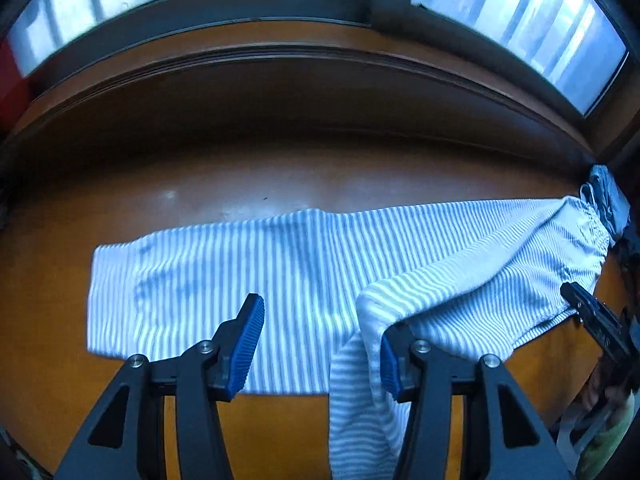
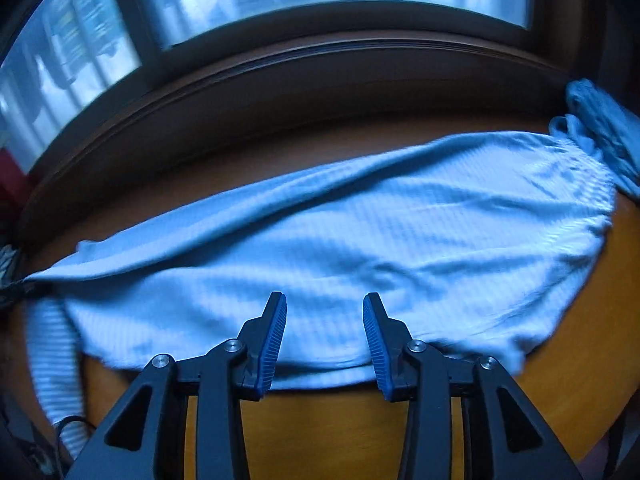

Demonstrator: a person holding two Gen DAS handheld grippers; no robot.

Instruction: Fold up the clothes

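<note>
Left claw [image 1: 322, 344]: your jaws stand wide apart and clamp nothing. A loose fold of the striped trousers [image 1: 248, 268] is draped over the inner side of your right-hand finger, and its tail hangs down off the near edge of the desk [image 1: 60, 360]; it rests there, it is not pinched. The farther leg lies flat and nearly smooth across the desk, its cuff at the left. To fold well from here, close on the draped fold near its cuff rather than at mid-leg, lift only enough to clear the desk, and lay it across the flat leg so that the stripes and edges line up.

Centre: the garment runs the width of the desk below the window sill [image 1: 280, 60], with the gathered waistband [image 1: 588, 232] at the far right, touching a second, grey-blue cloth [image 1: 608, 196]. Keep that cloth out of the fold.

Right claw [image 2: 325, 334]: your jaws are parted and empty, poised over the near hem of the trousers. This view is blurred, so whether the tips touch the fabric cannot be told. Broad creases cross the seat here. Judged from them, you should pin the hem lightly while the left side travels, then smooth outward toward the waistband before making the next fold.
</note>
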